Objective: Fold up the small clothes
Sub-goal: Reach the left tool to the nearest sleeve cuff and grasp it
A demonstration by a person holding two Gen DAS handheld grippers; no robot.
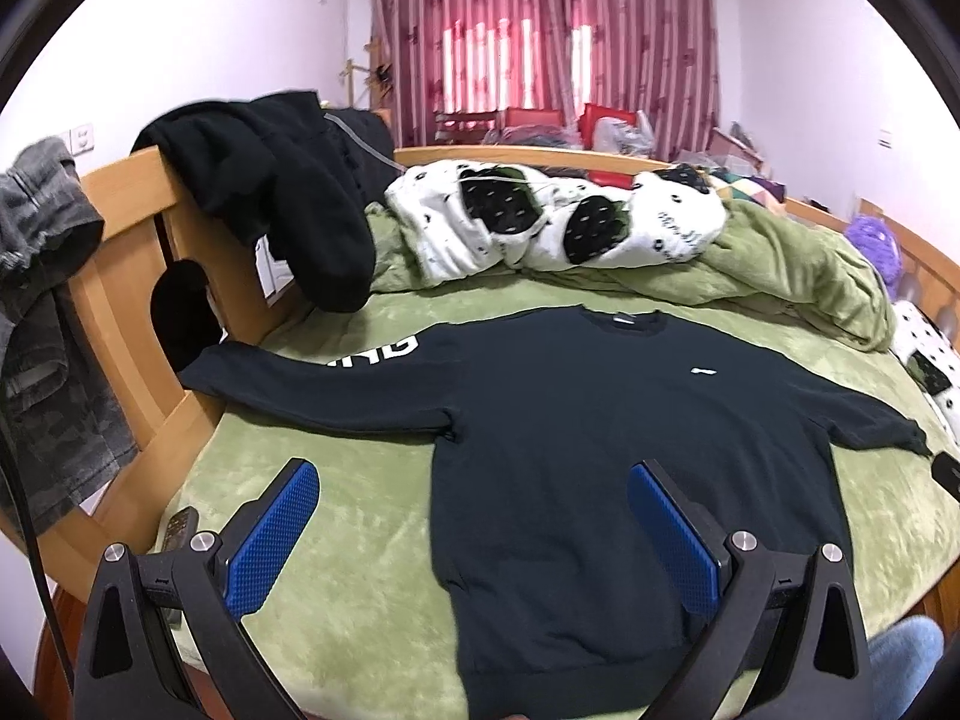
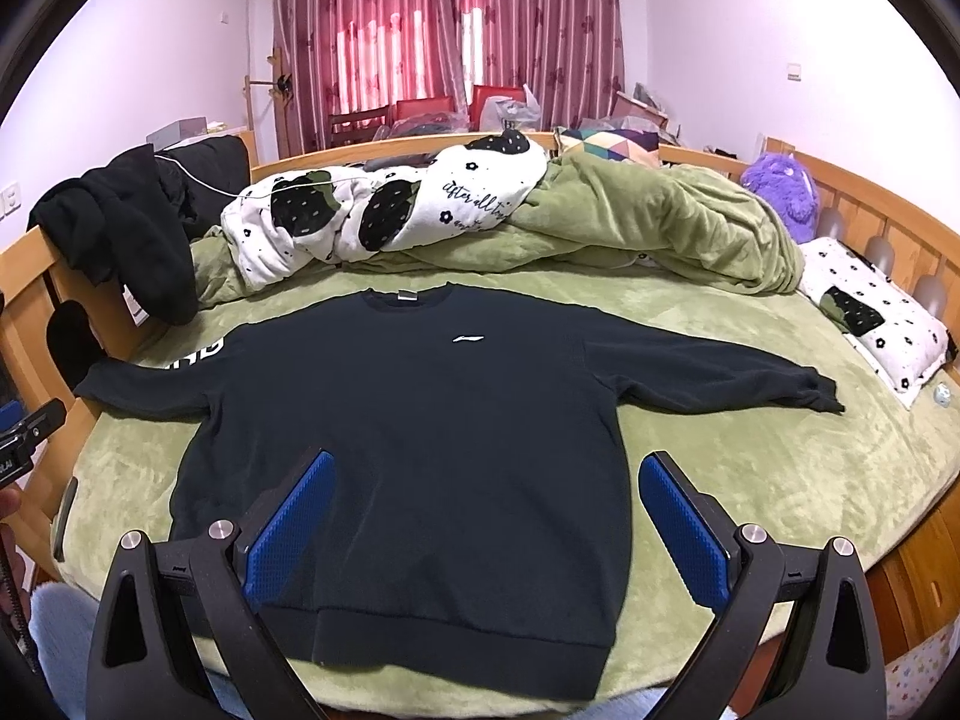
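A dark navy sweatshirt (image 1: 600, 432) lies flat, face up, on the green bedspread (image 1: 360, 540), sleeves spread to both sides, collar toward the far side. It has a small white chest logo and white letters on its left sleeve. My left gripper (image 1: 474, 474) is open and empty, held above the sweatshirt's lower left side. In the right wrist view the sweatshirt (image 2: 420, 450) fills the middle, and my right gripper (image 2: 487, 468) is open and empty above its lower right part. The left gripper's body (image 2: 24, 438) shows at that view's left edge.
A rumpled green and white quilt (image 2: 480, 222) lies across the far side of the bed. Black clothes (image 1: 282, 180) hang over the wooden bed frame (image 1: 120, 192) at left. A pillow (image 2: 870, 312) and purple plush toy (image 2: 780, 186) sit at right. A dark remote (image 1: 180, 525) lies near the bed's left edge.
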